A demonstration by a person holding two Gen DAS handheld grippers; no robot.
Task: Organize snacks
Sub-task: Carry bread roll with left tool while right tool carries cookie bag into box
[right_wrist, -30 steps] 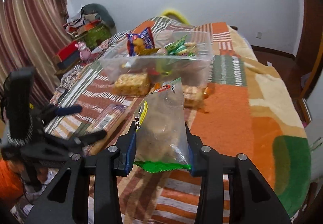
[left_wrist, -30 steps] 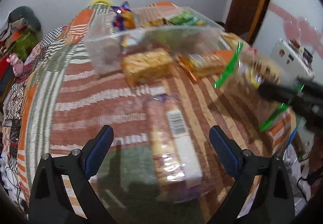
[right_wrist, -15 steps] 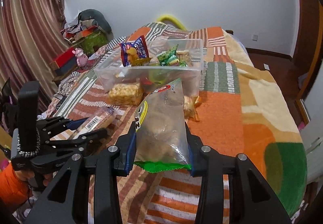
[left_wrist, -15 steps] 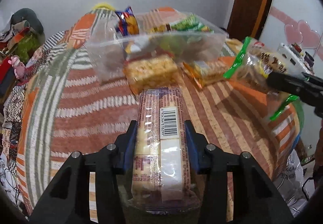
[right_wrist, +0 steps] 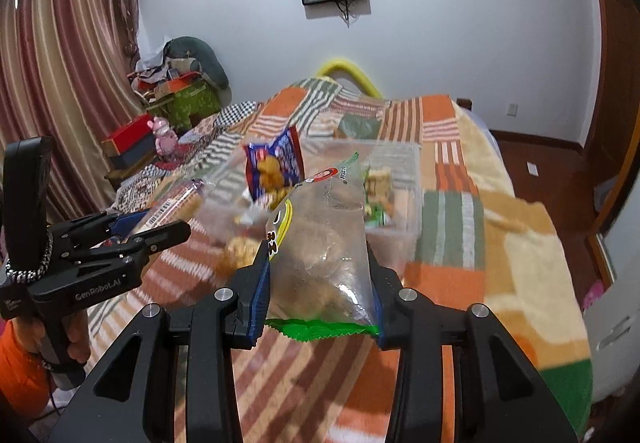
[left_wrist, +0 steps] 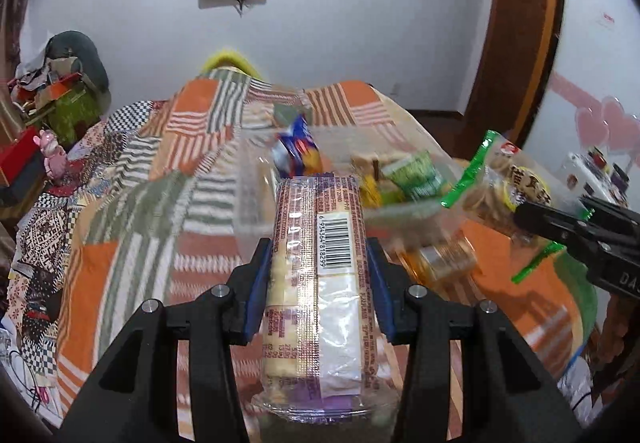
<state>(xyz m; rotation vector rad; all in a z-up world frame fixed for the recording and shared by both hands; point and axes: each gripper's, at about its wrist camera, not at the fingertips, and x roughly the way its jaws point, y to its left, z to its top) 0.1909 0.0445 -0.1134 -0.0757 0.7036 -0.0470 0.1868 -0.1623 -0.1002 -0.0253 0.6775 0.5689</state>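
Observation:
My left gripper (left_wrist: 318,283) is shut on a long cracker pack (left_wrist: 320,275) with a barcode, held up above the bed. My right gripper (right_wrist: 318,283) is shut on a clear snack bag with green edges (right_wrist: 320,243), also held up. Ahead of both stands a clear plastic bin (right_wrist: 400,183) holding a blue snack bag (right_wrist: 276,163) and green packets (left_wrist: 416,179). The right gripper with its bag shows at the right of the left wrist view (left_wrist: 560,223). The left gripper with its pack shows at the left of the right wrist view (right_wrist: 128,239).
The bin sits on a bed with an orange, green and striped patchwork blanket (right_wrist: 480,243). Loose snack packs (left_wrist: 440,259) lie in front of the bin, blurred. Cluttered boxes (right_wrist: 132,143) stand left of the bed. A wooden door (left_wrist: 516,23) is at the right.
My left gripper closed on the cracker pack that lay on the blanket and lifted it toward the bin. My right gripper kept its bag and rose with it.

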